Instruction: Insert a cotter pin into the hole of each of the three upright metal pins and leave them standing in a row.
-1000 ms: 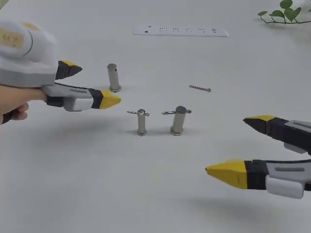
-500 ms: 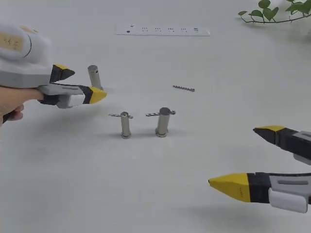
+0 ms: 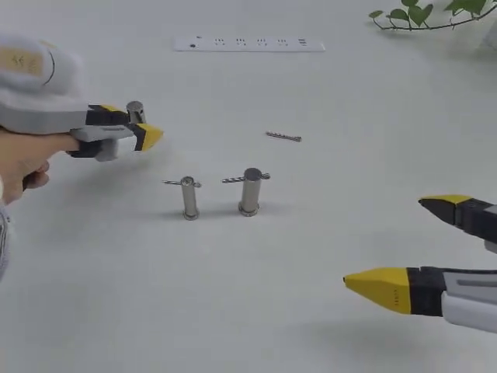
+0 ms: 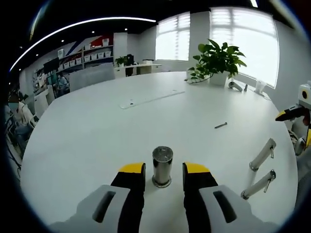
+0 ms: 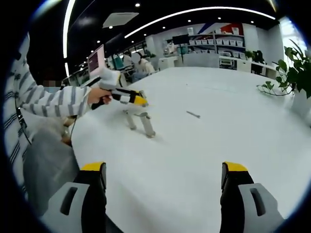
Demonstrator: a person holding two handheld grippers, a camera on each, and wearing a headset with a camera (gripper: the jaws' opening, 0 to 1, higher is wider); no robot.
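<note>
**Left gripper straddles the bare pin; loose cotter pin waits ahead of the right gripper**

The left gripper (image 4: 163, 171) has its jaws set narrow on either side of the third metal pin (image 3: 134, 109). This pin stands upright between the yellow tips, its long axis vertical. A thin gap shows on each side, so I judge it framed and not yet clamped. I cannot make out its hole.

The loose cotter pin (image 3: 283, 137) lies flat on the table (image 3: 311, 326), off to the right of the left gripper and further forward. From the right gripper (image 5: 164, 167) it lies well ahead, slightly right of the line between the jaws. That gripper is spread wide and carries nothing. It is the free one, so it looks the likelier to fetch the cotter pin.

The two other metal pins, one slimmer (image 3: 189, 198) and one thicker (image 3: 249, 190), stand near each other, each with a cotter pin through its top. They are to the right of the left gripper and further back.
</note>
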